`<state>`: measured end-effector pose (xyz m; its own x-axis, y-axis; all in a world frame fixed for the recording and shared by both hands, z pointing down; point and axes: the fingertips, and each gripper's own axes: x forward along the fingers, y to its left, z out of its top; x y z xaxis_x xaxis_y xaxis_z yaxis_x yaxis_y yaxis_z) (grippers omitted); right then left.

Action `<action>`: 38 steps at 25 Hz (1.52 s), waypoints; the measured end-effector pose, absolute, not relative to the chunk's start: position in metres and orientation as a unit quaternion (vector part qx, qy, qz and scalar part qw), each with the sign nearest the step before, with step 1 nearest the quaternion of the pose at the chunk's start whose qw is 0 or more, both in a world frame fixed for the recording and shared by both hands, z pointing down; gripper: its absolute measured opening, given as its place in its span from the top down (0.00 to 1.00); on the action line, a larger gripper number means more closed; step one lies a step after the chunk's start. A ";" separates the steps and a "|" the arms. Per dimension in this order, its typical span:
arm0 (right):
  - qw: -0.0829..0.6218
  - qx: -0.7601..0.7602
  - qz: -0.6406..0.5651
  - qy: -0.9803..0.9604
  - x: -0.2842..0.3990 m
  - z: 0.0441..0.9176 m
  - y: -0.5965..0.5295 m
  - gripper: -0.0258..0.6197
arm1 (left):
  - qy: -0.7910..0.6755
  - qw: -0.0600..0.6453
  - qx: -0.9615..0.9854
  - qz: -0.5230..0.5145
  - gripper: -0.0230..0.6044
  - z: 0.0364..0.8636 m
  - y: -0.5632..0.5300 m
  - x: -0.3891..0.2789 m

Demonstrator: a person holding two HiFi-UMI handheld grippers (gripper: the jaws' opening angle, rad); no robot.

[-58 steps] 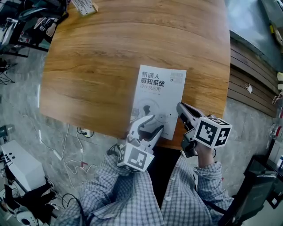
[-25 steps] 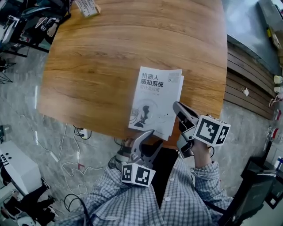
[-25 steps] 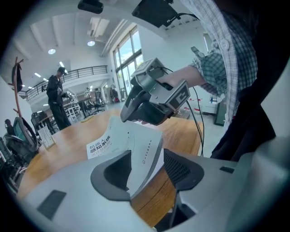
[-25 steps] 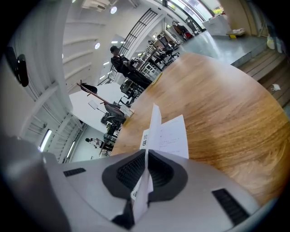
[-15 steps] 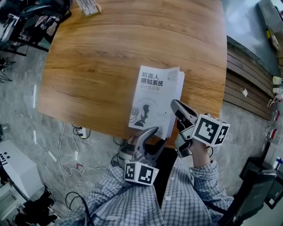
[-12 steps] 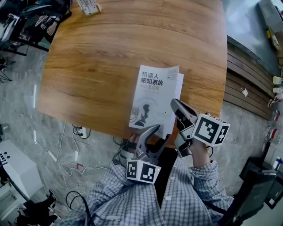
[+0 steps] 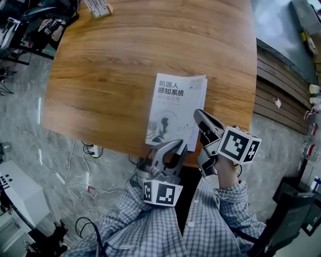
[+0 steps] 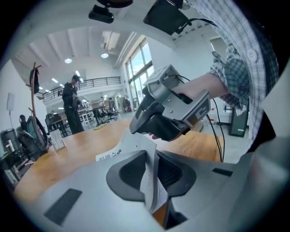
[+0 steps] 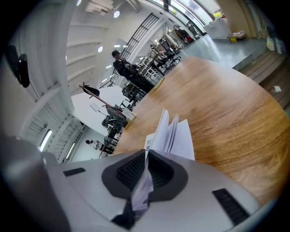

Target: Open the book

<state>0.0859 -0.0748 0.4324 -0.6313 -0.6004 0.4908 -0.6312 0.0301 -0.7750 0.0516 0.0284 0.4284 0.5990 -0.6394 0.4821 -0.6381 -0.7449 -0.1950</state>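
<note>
A white paperback book (image 7: 173, 108) with dark Chinese print lies on the wooden table (image 7: 125, 60), close to its near edge. My left gripper (image 7: 173, 147) is at the book's near edge. Its jaws are closing, and in the left gripper view (image 8: 152, 170) the cover sheet (image 8: 136, 147) stands pinched between the pads. My right gripper (image 7: 199, 120) is on the book's near right corner, shut on a few pages. In the right gripper view (image 9: 146, 165) the loose pages (image 9: 174, 136) fan out beyond the jaws.
A small printed box (image 7: 98, 7) lies at the table's far left edge. Cables (image 7: 75, 175) trail on the stone floor to the left. Wooden boards (image 7: 281, 100) run along the right. A person (image 8: 72, 104) stands far behind the table.
My left gripper has come forward from below the table edge to the book's near edge, and its wide jaws have closed on the cover. The right gripper has kept its grip and place.
</note>
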 end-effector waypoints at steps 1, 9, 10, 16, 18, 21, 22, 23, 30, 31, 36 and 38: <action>0.014 0.430 0.548 -0.717 0.087 0.432 -0.075 0.91 | 0.361 -0.006 -0.894 -0.264 0.87 0.427 0.027 0.050; 0.029 0.443 0.511 -0.736 0.088 0.422 -0.075 0.91 | 0.386 -0.037 -0.893 -0.229 0.90 0.415 0.019 0.042; 0.029 0.446 0.499 -0.742 0.088 0.417 -0.075 0.91 | 0.390 -0.039 -0.892 -0.227 0.90 0.413 0.017 0.041; 0.037 0.482 0.416 -0.770 0.099 0.394 -0.077 0.92 | 0.413 -0.049 -0.884 -0.214 0.90 0.402 0.005 0.027; 0.047 0.498 0.400 -0.768 0.104 0.400 -0.074 0.93 | 0.413 -0.043 -0.884 -0.216 0.90 0.400 0.004 0.024; 0.065 0.515 0.392 -0.760 0.106 0.416 -0.068 0.93 | 0.407 -0.023 -0.887 -0.217 0.90 0.393 -0.001 0.020; 0.075 0.521 0.387 -0.757 0.106 0.422 -0.066 0.93 | 0.409 -0.026 -0.887 -0.214 0.90 0.391 -0.002 0.017; 0.086 0.527 0.380 -0.756 0.106 0.428 -0.065 0.93 | 0.413 -0.030 -0.886 -0.210 0.90 0.389 -0.004 0.014; 0.173 0.505 0.346 -0.772 0.077 0.478 -0.055 0.93 | 0.435 -0.020 -0.880 -0.190 0.90 0.375 -0.022 -0.015; 0.180 0.497 0.346 -0.775 0.071 0.484 -0.053 0.93 | 0.438 -0.020 -0.878 -0.190 0.90 0.374 -0.023 -0.020; 0.228 0.484 0.342 -0.773 0.064 0.507 -0.045 0.93 | 0.448 -0.018 -0.871 -0.199 0.90 0.373 -0.028 -0.037; 0.244 0.484 0.339 -0.769 0.063 0.512 -0.041 0.93 | 0.460 -0.020 -0.866 -0.194 0.90 0.370 -0.031 -0.046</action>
<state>0.0635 -0.0412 0.5124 -0.4128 -0.5779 0.7040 -0.9096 0.3017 -0.2857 -0.0461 -0.0306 0.3702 0.5019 -0.7886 0.3553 -0.8045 -0.5765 -0.1433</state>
